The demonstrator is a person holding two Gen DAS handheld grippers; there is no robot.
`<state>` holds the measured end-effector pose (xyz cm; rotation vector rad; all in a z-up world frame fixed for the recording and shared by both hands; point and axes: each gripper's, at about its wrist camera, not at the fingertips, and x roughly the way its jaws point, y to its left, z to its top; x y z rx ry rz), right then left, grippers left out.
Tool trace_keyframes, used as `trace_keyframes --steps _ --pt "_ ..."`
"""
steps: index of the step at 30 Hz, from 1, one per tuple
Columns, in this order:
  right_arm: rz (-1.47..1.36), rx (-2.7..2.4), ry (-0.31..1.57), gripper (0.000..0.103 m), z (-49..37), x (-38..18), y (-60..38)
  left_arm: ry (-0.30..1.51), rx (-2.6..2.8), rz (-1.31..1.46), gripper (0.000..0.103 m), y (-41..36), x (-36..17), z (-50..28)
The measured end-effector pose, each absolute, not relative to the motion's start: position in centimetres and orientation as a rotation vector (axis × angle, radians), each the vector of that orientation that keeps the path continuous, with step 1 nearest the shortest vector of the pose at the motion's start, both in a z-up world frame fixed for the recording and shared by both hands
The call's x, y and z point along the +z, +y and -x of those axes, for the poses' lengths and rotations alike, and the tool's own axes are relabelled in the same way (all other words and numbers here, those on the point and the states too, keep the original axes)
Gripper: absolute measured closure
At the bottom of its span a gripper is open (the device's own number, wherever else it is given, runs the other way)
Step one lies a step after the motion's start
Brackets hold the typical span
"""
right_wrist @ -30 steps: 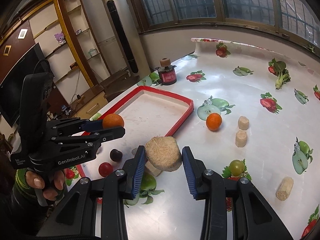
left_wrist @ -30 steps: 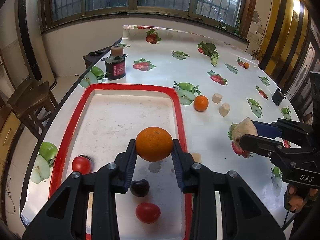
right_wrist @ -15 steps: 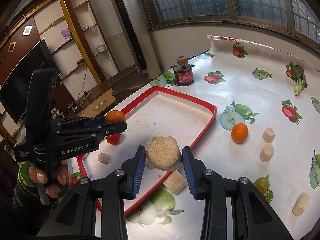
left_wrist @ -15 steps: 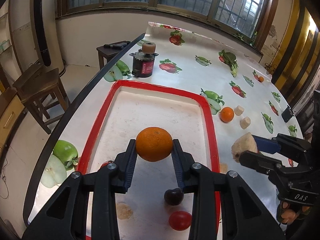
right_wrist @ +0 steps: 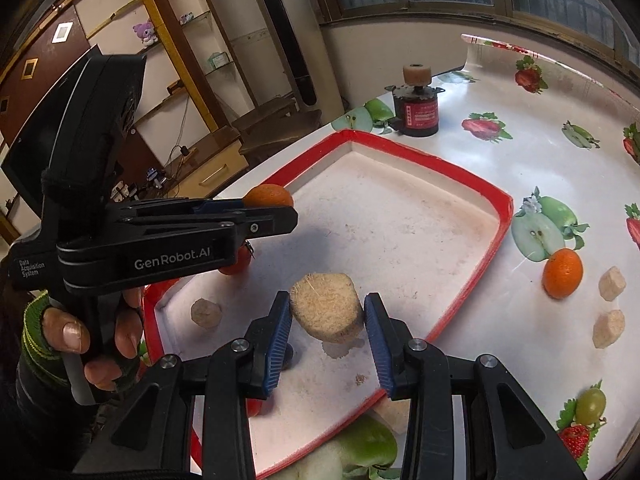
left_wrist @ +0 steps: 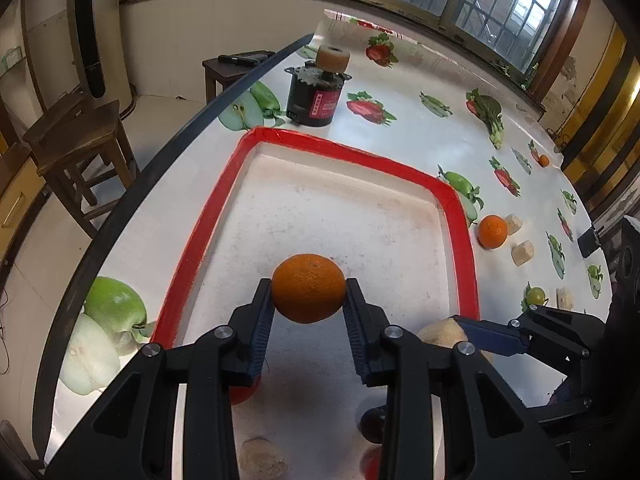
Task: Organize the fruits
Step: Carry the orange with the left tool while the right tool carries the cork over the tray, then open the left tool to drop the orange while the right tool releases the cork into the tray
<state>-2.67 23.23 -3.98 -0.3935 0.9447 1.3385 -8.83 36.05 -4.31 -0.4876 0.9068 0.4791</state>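
My left gripper (left_wrist: 308, 300) is shut on a large orange (left_wrist: 308, 288) and holds it above the red-rimmed white tray (left_wrist: 336, 148); it also shows in the right wrist view (right_wrist: 267, 196). My right gripper (right_wrist: 325, 320) is shut on a beige fibrous chunk (right_wrist: 325, 306), held over the tray's near part (right_wrist: 420, 160). In the left wrist view the chunk (left_wrist: 440, 332) shows at the right gripper's tip. A small beige piece (right_wrist: 205, 313), red fruits (right_wrist: 236, 262) and a dark fruit (left_wrist: 372, 426) lie in the tray, partly hidden by the grippers.
A second orange (right_wrist: 562, 273) and beige pieces (right_wrist: 612, 280) lie on the fruit-print tablecloth right of the tray. A green grape (right_wrist: 591, 400) lies nearer. A black motor with red label (left_wrist: 316, 96) stands beyond the tray. A wooden stool (left_wrist: 76, 132) stands off the table's left edge.
Both grippers have moved forward and left over the tray, still holding the orange and the chunk. The fruits lying in the tray now sit under and behind the fingers.
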Motion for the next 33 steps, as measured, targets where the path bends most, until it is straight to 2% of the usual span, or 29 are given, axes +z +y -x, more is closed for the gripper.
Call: trace_keyframes --steps 7,16,20,21,22,24,33 --pt "0.432 1.342 0.979 0.065 2.7 -5.7 24.4 0.978 0.460 0.510 0.071 36.2 -6.3 8.2" --pt "0.432 1.343 0.990 0.063 2.7 -6.3 24.5 0.989 0.480 0.507 0.071 36.3 -6.3 8.2" --pt "0.425 1.335 0.982 0.057 2.6 -6.0 24.3 0.991 0.496 0.519 0.070 36.3 -6.1 8.6" --pt "0.423 1.337 0.979 0.054 2.6 -5.8 24.1 0.990 0.490 0.532 0.068 36.4 -6.1 8.7" --pt "0.419 1.344 0.974 0.051 2.7 -5.5 23.9 0.987 0.485 0.542 0.059 36.3 -6.0 8.8" --pt "0.413 1.353 0.963 0.049 2.7 -4.9 23.5 0.967 0.496 0.539 0.051 36.2 -5.5 9.1" --pt "0.360 1.340 0.945 0.048 2.1 -2.8 20.0 0.914 0.518 0.479 0.051 34.5 -3.0 9.7"
